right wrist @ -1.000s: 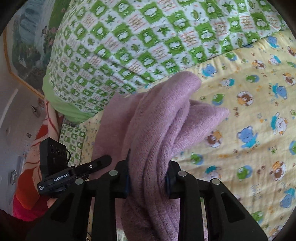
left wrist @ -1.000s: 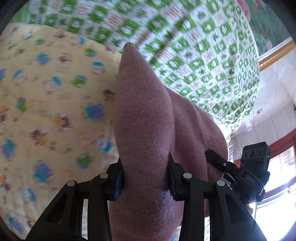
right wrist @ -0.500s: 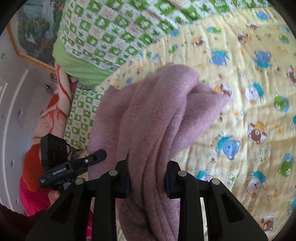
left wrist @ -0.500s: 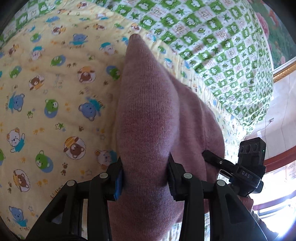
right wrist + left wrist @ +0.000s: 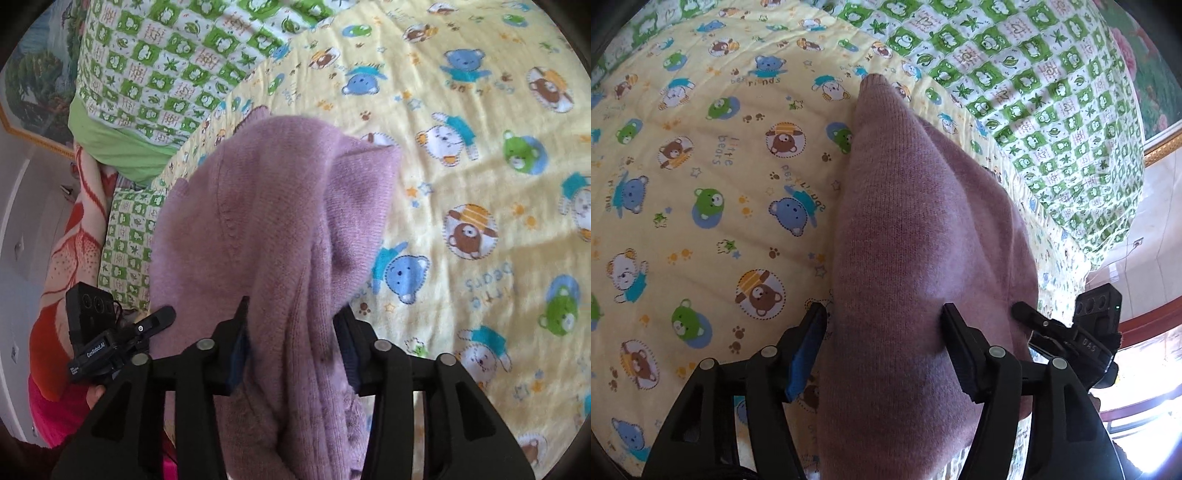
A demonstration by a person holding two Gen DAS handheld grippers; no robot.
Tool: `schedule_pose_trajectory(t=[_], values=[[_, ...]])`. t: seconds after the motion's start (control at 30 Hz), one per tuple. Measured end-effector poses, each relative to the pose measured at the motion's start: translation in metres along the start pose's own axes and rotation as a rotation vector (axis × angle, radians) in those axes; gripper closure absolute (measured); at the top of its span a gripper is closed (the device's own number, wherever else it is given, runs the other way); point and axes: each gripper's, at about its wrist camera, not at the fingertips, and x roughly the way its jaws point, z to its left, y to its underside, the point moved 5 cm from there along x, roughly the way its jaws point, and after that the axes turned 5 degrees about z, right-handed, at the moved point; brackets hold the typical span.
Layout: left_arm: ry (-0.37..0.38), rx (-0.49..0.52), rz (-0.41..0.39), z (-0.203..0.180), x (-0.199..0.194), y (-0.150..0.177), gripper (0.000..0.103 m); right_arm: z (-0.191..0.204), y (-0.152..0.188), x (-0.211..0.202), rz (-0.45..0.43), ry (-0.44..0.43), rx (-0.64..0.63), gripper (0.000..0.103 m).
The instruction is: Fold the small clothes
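A mauve knitted sweater point(image 5: 916, 258) lies bunched on the yellow bear-print sheet point(image 5: 701, 184), its folded edge running between both grippers. My left gripper point(image 5: 882, 314) straddles one end; its jaws are opening, the blue pad of the left finger stands clear of the knit and the right finger still touches it. In the right wrist view the sweater point(image 5: 280, 221) rises as a thick fold between the fingers of my right gripper point(image 5: 291, 317), whose jaws are also opening, with both pad faces showing beside the fabric. Each view shows the other gripper low at its side.
A green-and-white checked quilt point(image 5: 1052, 92) is piled along the far side of the bed, seen also in the right wrist view point(image 5: 166, 74). A red-orange blanket point(image 5: 66, 240) and a framed picture point(image 5: 33, 85) lie beyond it. Open yellow sheet point(image 5: 480, 184) stretches to the right.
Both grippers came down toward the sheet with the sweater, away from the quilt. Both pairs of jaws, tight on the knit before, now stand wider and have loosened from it.
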Motion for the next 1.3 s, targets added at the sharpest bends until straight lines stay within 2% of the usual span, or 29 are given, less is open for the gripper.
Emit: schedule_pose_trajectory(t=[0.3, 0.53, 0.6, 0.63, 0.77, 0.87, 1.07, 1.3], values=[[-0.015, 0.031, -0.002, -0.001, -0.031, 0.031, 0.038, 0.018, 0.026, -0.054, -0.098, 0.057, -0.042, 0.058], [-0.049, 0.066, 0.018, 0.0, -0.04, 0.059, 0.036, 0.034, 0.063, -0.063, -0.083, 0.112, -0.099, 0.058], [-0.083, 0.086, 0.028, 0.001, -0.039, 0.066, 0.036, 0.04, 0.072, -0.06, -0.076, 0.138, -0.128, 0.058], [-0.094, 0.094, 0.031, 0.001, -0.038, 0.068, 0.036, 0.041, 0.076, -0.057, -0.068, 0.169, -0.144, 0.058], [-0.139, 0.094, 0.05, 0.007, -0.029, 0.074, 0.035, 0.03, 0.085, -0.042, -0.047, 0.395, -0.187, 0.058], [-0.173, 0.108, 0.062, 0.009, -0.019, 0.077, 0.034, 0.014, 0.087, -0.033, -0.03, 0.437, -0.168, 0.058], [-0.231, 0.124, 0.064, 0.008, -0.012, 0.084, 0.03, -0.002, 0.088, -0.023, -0.028, 0.477, -0.147, 0.056], [-0.252, 0.174, 0.05, -0.001, -0.027, 0.099, 0.031, 0.009, 0.102, -0.046, -0.07, 0.455, -0.149, 0.054]])
